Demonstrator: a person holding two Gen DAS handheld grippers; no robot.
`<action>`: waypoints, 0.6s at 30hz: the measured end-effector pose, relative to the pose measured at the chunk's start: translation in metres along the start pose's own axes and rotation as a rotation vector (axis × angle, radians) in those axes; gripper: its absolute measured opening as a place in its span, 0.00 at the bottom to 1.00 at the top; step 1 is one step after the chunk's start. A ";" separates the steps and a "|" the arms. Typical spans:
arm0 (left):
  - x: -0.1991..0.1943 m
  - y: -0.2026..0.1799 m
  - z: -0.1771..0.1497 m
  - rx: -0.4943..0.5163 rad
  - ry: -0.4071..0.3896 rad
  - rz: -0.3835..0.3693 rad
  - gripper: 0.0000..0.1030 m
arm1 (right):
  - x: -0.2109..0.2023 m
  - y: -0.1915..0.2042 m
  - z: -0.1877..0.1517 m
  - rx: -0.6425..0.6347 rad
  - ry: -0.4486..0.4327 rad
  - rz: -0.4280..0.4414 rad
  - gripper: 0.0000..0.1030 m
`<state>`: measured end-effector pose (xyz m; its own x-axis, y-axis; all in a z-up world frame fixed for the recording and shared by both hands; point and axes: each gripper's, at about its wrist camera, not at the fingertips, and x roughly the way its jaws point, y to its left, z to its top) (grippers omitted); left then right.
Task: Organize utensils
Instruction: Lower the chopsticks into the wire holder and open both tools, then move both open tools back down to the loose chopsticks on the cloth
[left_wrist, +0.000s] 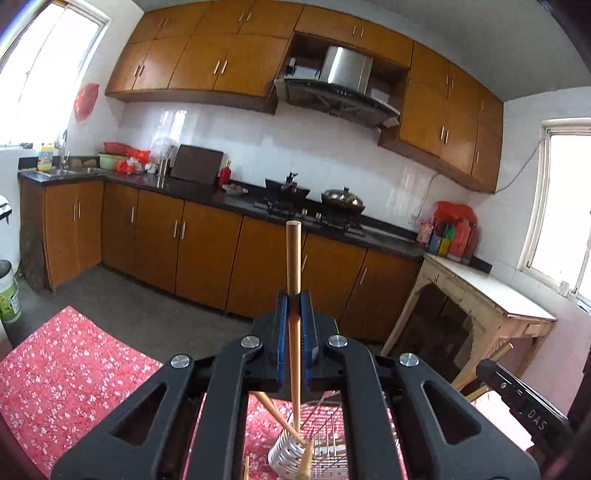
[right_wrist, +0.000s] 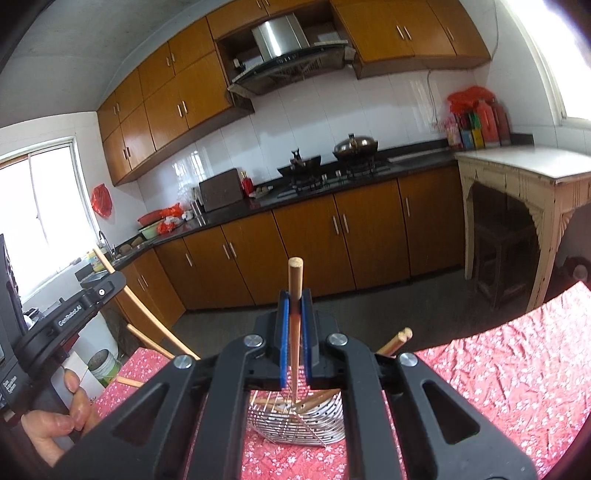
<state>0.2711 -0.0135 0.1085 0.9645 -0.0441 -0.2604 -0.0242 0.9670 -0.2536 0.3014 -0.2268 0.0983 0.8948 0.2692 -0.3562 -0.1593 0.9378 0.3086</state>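
Note:
My left gripper (left_wrist: 294, 295) is shut on a wooden chopstick (left_wrist: 293, 258) held upright, its lower end in a metal slotted utensil holder (left_wrist: 286, 452) on the red floral tablecloth (left_wrist: 66, 369). My right gripper (right_wrist: 294, 295) is shut on another wooden chopstick (right_wrist: 295, 280), also upright, over the same holder (right_wrist: 325, 421). More chopsticks (right_wrist: 397, 341) lean in the holder. The left gripper body (right_wrist: 70, 314) and the hand holding it show at the left of the right wrist view. The right gripper body (left_wrist: 517, 391) shows at the right of the left wrist view.
Beyond the table stand brown kitchen cabinets (left_wrist: 207, 254), a dark counter with a stove and wok (left_wrist: 341, 199), a sink (left_wrist: 70, 171) at the left and a white side table (right_wrist: 524, 166). A bucket (left_wrist: 7, 295) stands on the floor.

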 end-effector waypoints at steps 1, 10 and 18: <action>0.002 0.001 -0.002 -0.002 0.011 -0.002 0.06 | 0.003 -0.002 -0.001 0.005 0.009 -0.003 0.07; 0.002 0.010 0.001 -0.011 0.069 -0.022 0.10 | 0.010 -0.012 -0.008 0.044 0.031 -0.031 0.12; -0.025 0.018 0.014 -0.029 0.033 -0.009 0.32 | -0.025 -0.018 -0.002 0.059 -0.035 -0.075 0.25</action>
<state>0.2504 0.0089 0.1236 0.9556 -0.0612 -0.2881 -0.0240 0.9587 -0.2833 0.2806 -0.2501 0.0997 0.9175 0.1903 -0.3493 -0.0675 0.9399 0.3346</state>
